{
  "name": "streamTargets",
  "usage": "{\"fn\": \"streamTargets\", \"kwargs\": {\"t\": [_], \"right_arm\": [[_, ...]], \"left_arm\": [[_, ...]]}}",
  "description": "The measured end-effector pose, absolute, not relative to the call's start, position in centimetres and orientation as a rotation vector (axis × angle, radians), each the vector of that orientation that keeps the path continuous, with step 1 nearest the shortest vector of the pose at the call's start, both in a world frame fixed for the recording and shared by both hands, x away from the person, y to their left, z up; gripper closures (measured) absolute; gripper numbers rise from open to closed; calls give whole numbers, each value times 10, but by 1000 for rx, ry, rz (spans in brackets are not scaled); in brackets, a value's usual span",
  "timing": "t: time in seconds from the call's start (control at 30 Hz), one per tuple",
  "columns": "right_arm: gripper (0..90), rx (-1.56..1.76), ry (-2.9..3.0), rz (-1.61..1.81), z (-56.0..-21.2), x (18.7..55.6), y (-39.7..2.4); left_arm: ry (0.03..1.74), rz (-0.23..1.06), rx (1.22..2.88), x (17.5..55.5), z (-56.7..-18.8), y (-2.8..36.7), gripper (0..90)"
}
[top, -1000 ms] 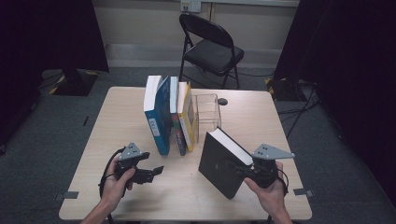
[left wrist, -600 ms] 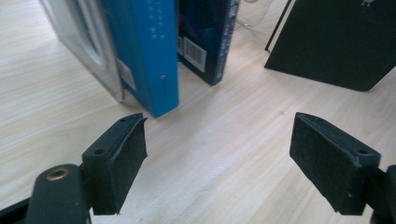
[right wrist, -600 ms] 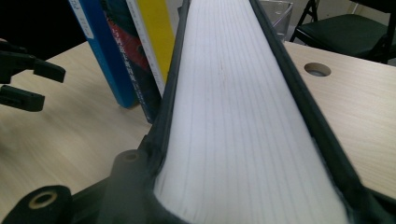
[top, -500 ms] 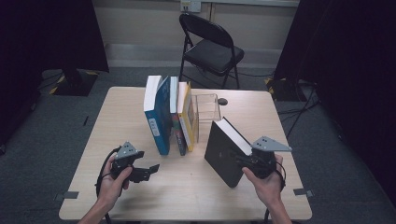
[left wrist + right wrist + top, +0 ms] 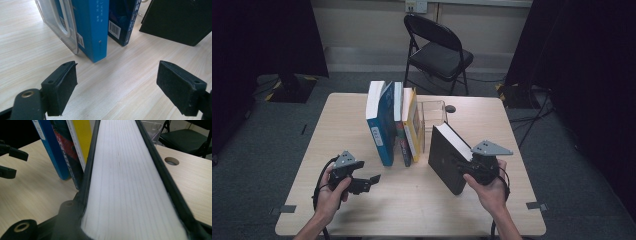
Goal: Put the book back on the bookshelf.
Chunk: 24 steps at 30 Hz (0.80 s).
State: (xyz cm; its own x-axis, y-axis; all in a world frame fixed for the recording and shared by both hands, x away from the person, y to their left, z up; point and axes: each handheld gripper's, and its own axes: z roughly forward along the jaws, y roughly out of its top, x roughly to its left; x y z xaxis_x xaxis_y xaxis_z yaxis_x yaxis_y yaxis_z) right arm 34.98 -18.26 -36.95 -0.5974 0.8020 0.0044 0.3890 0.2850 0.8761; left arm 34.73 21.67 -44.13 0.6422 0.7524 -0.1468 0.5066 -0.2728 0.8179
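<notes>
From above, we see a wooden desk (image 5: 362,125) with a row of upright books (image 5: 394,122) at its middle and a clear plastic bookend (image 5: 434,112) just to their right. Our right tongs (image 5: 469,169) pinch a thick black book (image 5: 444,160) by its covers, white page edges facing up; its lower corner sits on the desk and it leans toward the row, near the yellow book (image 5: 412,122) but apart from it. Compared with a second ago, the black book has moved closer to the row and stands steeper, and our right hand (image 5: 489,192) has shifted with it. Our left tongs (image 5: 371,181) hang spread wide and hold nothing, low over the bare desk in front of the blue book (image 5: 382,125), about where they were before.
</notes>
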Motion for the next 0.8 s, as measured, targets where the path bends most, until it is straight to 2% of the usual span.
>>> {"fn": "streamTargets", "kwargs": {"t": [0.47,0.63,0.8], "right_arm": [[491,1115,2171,1199,-366,356,-180],[449,1119,2209,1190,-363,356,-175],[458,1147,2202,1204,-355,357,-176]], "left_arm": [[1010,349,1925,348,-442,220,168],[1011,352,1925,348,-441,220,168],[1012,352,1927,348,-442,219,168]]}}
